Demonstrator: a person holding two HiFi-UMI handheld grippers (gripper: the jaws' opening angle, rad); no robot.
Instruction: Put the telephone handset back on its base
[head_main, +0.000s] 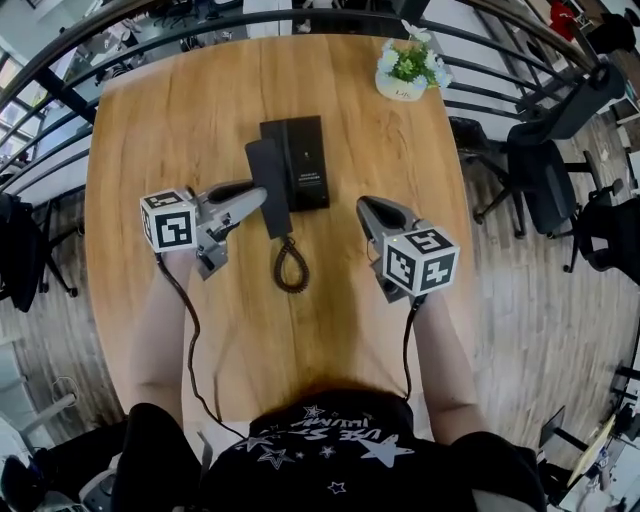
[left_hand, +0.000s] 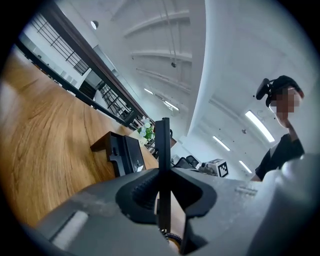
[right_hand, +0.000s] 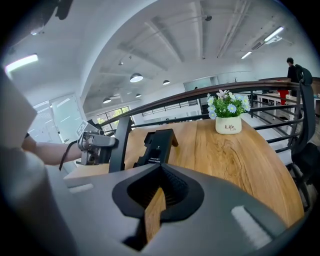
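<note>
Pinching the slim black handset (left_hand: 163, 145), left gripper (head_main: 261, 197) hovers over grainy tabletop (head_main: 180, 120).

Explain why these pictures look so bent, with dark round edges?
Head view: the wide lens bows the table at its edges. Left gripper view: black round border, the wood blurs near the rim, the handset looks sharp. Right gripper view: same border, a ceiling lamp glares, the flowerpot looks crisp.

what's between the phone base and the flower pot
Nothing, just bare table between the phone base and the flower pot, as the head view shows.
</note>
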